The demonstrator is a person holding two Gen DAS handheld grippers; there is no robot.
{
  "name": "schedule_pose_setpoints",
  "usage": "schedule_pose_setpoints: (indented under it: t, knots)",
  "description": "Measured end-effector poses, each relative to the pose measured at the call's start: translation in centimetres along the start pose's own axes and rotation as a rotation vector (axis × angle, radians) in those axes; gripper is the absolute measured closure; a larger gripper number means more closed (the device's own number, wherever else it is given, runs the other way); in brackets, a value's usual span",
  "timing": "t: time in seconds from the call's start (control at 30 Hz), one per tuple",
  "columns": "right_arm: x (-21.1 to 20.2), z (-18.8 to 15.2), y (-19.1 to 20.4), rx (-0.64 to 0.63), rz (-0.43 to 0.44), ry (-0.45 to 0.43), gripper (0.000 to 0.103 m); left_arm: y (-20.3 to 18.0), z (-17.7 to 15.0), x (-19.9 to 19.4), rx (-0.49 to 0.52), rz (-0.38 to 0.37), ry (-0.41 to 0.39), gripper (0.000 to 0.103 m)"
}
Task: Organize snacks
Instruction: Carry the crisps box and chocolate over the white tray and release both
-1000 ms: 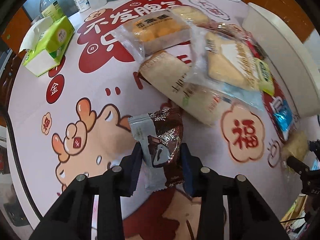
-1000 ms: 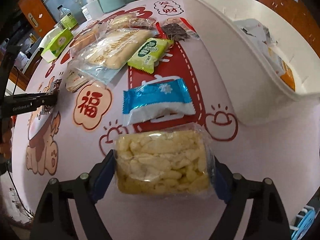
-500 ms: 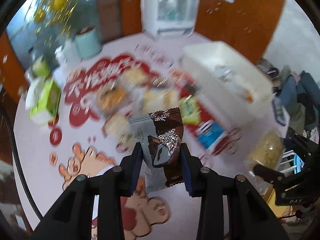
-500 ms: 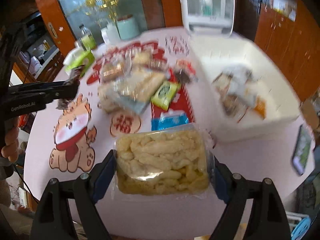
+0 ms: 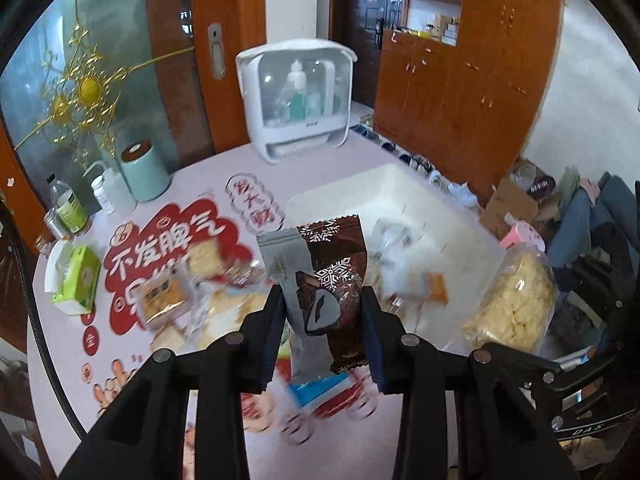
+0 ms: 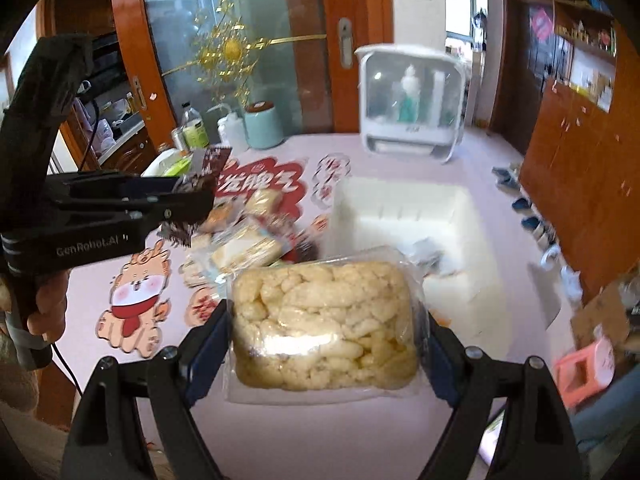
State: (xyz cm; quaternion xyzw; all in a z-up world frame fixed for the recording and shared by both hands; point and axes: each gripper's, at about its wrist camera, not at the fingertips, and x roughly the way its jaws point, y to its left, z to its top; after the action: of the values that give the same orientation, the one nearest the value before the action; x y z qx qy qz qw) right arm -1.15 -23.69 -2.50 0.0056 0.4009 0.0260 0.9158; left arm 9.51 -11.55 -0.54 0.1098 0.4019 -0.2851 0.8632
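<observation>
**snackwatcher:** Left wrist view first. The left tongs [image 5: 322, 334] are pinching a brown snowflake packet [image 5: 334, 280] by its sides, holding it up in the air with the white bin [image 5: 404, 184] sitting behind it on the tabletop [image 5: 192, 184]. Off at the right edge the right tongs [image 5: 512, 344] are carrying a clear bag of puffed snacks [image 5: 512, 300]. What's worrying me: the packet is slick foil and only its middle is being squeezed, so a quick swing toward the bin could be letting it slide out.

**binlurker:** Agreed. Right wrist view: the right tongs [image 6: 326, 332] are standing wide but clamping the puffed bag [image 6: 324, 320] from both sides, hovering above the tabletop just short of the bin [image 6: 460, 216]. The bag is soft and bulky, so I'm guessing it's squashing or tipping forward if the squeeze shifts. The left tongs [image 6: 196, 196] are showing up on the left with a hand [image 6: 44, 308] on the handle.

**snackwatcher:** Hard to read stuff: the pile of loose snacks [image 5: 192, 300] is smearing with motion blur, and what's already lying in the bin is too fuzzy to name. The packet is also blocking part of the bin's near wall.
</observation>
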Motion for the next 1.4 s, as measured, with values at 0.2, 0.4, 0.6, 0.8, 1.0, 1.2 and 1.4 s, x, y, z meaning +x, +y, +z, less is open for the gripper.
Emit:
schedule_pose_setpoints:
  t: [0.2, 0.4, 0.6, 0.8, 1.0, 1.2, 1.4]
  knots:
    - [-1.1, 2.3, -6.8, 0.037, -0.022, -0.025, 0.017, -4.8, 3.3, 1.9, -0.019, 0.016, -0.005, 0.068]
    - [0.1, 4.2, -10.7, 0.057, -0.057, -0.017, 0.017, -7.4, 6.4, 3.8, -0.039, 0.04, -0.008, 0.068]
    - [1.5, 6.4, -12.9, 0.05, -0.076, -0.023, 0.017, -8.0, 9.2, 6.1, -0.047, 0.082, -0.003, 0.068]
    - [3.2, 8.2, -14.4, 0.044, -0.08, -0.018, 0.017, -7.7, 11.3, 9.5, -0.057, 0.121, 0.024, 0.068]
    - [5.1, 8.9, -15.2, 0.04, -0.1, 0.003, 0.017, -7.6, 12.4, 12.8, -0.064, 0.143, 0.063, 0.068]
    - [7.6, 8.5, -15.6, 0.055, -0.077, 0.072, 0.016, -7.5, 12.6, 15.1, -0.043, 0.174, 0.088, 0.068]
    - [10.4, 7.8, -15.2, 0.037, -0.082, 0.134, 0.015, -7.4, 13.0, 16.7, -0.032, 0.201, 0.1, 0.044]
